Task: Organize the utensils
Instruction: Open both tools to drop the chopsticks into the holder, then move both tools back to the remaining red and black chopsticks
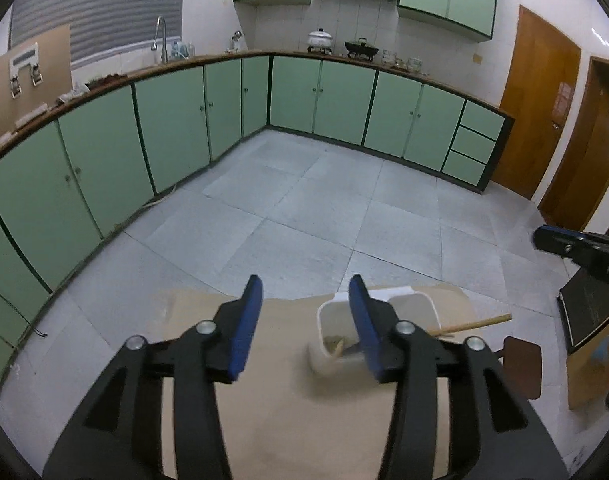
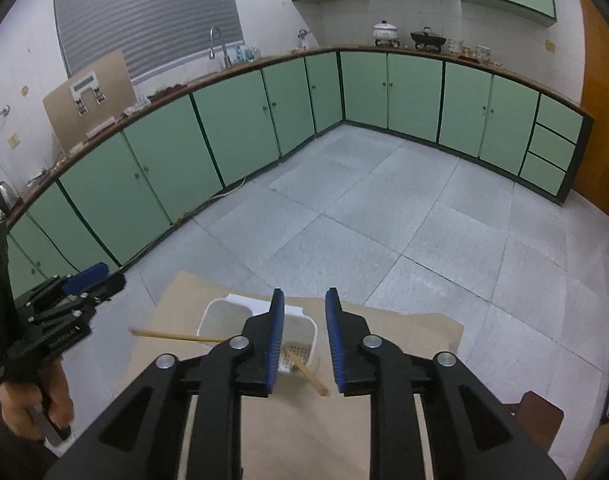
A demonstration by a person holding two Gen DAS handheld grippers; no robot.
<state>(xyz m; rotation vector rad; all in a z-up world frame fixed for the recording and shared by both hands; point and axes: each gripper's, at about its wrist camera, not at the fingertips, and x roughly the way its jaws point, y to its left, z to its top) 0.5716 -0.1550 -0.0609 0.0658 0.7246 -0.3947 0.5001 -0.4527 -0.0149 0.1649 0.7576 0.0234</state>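
A white two-compartment utensil holder point(image 1: 414, 304) stands at the far edge of a beige table point(image 1: 288, 400). A wooden stick point(image 1: 476, 323) leans out of it to the right. My left gripper point(image 1: 306, 280) hovers over the table just left of the holder, open, nothing between its fingers. In the right wrist view the holder point(image 2: 224, 316) lies under my right gripper point(image 2: 305, 294), which is open by a narrow gap and presses on nothing. One wooden stick point(image 2: 172, 335) pokes out leftward; a second point(image 2: 310, 376) leans out of the perforated near compartment, below the fingers.
A hand point(image 2: 36, 404) holds the left gripper point(image 2: 92, 276) at the left edge. The right gripper point(image 1: 576, 244) shows at the right edge. A brown stool point(image 1: 520, 364) stands right of the table. Beyond are grey floor tiles point(image 1: 324, 208), green cabinets point(image 1: 176, 128) and a wooden door point(image 1: 536, 100).
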